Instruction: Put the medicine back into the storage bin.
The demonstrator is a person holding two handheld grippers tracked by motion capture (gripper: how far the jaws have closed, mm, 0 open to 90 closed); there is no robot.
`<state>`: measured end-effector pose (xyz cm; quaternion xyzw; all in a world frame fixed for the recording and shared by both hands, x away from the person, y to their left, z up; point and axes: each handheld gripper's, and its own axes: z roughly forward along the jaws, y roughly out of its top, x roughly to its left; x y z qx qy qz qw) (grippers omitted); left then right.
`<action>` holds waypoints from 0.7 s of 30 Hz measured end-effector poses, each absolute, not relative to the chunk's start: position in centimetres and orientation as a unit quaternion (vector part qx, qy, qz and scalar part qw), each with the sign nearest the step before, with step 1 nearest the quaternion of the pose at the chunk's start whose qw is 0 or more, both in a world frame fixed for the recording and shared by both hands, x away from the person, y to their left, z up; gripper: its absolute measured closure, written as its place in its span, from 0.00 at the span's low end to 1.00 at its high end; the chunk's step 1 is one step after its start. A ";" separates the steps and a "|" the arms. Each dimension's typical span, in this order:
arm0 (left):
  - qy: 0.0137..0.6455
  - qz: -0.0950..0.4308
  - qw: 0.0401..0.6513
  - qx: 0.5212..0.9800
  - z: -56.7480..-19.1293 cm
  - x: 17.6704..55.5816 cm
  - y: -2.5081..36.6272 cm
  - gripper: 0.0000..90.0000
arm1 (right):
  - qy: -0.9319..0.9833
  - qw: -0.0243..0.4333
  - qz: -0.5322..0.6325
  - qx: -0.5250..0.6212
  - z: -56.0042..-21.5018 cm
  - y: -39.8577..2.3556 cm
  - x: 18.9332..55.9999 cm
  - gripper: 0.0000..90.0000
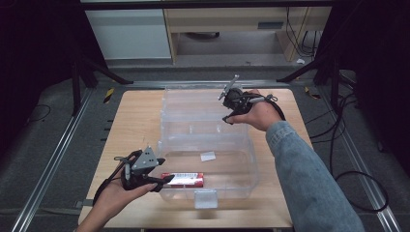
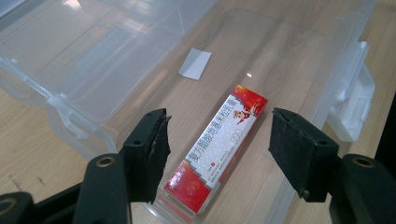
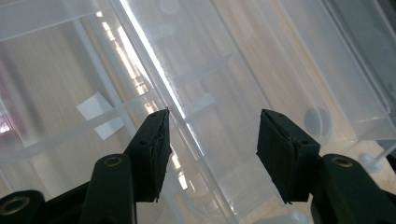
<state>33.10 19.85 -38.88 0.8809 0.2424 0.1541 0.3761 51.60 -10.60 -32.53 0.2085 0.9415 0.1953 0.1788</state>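
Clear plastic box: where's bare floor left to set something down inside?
Inside the clear plastic box, the floor is bare between the red rectangular carton at the near left wall and the right wall, apart from a small white label. The raised trays behind it have the right gripper over them.

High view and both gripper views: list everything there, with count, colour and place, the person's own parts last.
Clear plastic organiser box: one, transparent, open at the table's middle, its lid part lying toward the far edge.
Red and white cardboard carton: one, lying flat in the box's near tray, at its left end.
Small white paper label: one, on the near tray's floor.
Light wooden table: one, pale brown, under the box.
Left gripper: one, black, jaws apart on either side of the carton, pads not touching it.
Right gripper: one, black, jaws apart over the lid part's dividers.
Denim sleeve: one, blue, on the right arm.
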 end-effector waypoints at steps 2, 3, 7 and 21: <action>0.244 0.152 0.383 0.878 -38.9 33.1 20.0 0.41 | 0.945 0.172 0.189 0.203 -32.8 -10.5 51.7 0.53; 0.244 0.151 0.384 0.878 -38.8 33.0 20.1 0.41 | 0.947 0.169 0.187 0.200 -32.9 -10.4 51.7 0.55; 0.245 0.148 0.383 0.879 -38.9 32.9 20.3 0.41 | 0.949 0.172 0.183 0.192 -33.0 -10.1 51.6 0.60; 0.227 0.137 0.369 0.891 -38.8 32.6 20.3 0.56 | 0.953 0.167 0.183 0.172 -32.7 -10.0 50.9 0.81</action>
